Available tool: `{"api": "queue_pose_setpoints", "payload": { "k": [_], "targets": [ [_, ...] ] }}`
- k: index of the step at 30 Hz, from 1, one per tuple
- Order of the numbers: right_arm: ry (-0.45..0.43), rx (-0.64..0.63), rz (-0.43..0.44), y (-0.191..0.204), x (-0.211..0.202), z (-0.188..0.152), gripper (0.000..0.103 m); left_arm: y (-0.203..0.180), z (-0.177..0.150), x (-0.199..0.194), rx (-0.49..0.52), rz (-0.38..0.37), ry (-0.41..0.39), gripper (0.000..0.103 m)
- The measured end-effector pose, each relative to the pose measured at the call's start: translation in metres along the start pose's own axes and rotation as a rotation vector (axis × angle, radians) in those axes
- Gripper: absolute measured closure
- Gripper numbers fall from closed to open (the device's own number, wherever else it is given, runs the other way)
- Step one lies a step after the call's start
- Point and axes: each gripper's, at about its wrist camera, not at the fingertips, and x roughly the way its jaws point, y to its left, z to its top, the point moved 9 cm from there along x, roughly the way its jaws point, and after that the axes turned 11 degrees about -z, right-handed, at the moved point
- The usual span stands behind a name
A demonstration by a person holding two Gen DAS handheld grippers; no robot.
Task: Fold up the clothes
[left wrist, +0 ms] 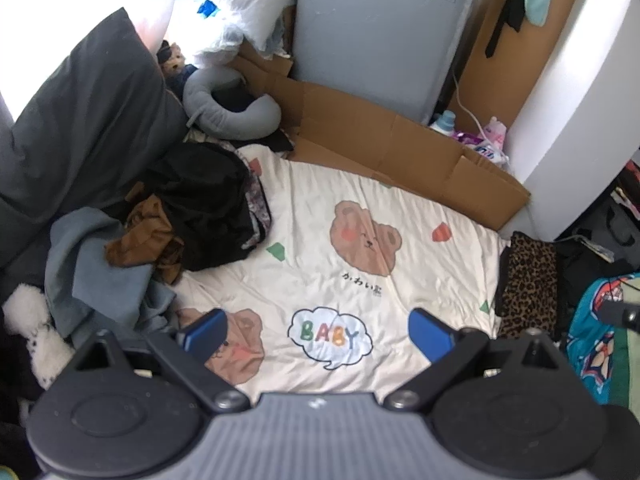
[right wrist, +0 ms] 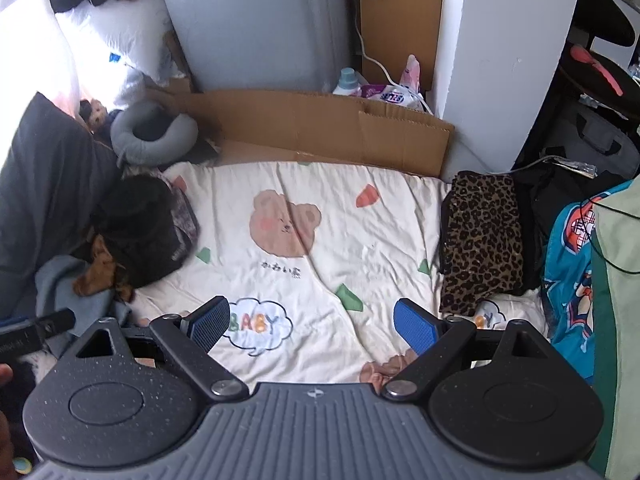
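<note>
Over the bed, left claw and right claw hover spread wide, empty. Leopard garment lies flat, folded, bed's right edge; rumpled clothes heap left, probably awaiting folding; middle bare for working.

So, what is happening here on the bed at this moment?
A person holds two grippers above the cream bear-print bedsheet. The left gripper and the right gripper are both open and hold nothing. A heap of unfolded dark clothes waits on the left; a folded leopard-print garment lies on the right.
</note>
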Motion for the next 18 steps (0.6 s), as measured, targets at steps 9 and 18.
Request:
{"api": "queue_pose_setpoints", "payload": {
  "k": [9, 18],
  "targets": [
    [0.008, 0.002, -0.017, -0.012, 0.018, -0.026, 0.010, -0.018, -0.013, 0.008, 0.026, -0.004, 0.000, 0.005],
    [-0.009, -0.027, -0.055, -0.017, 0.030, -0.036, 0.010, -0.020, -0.015, 0.015, 0.044, 0.011, 0.010, 0.005]
  ]
}}
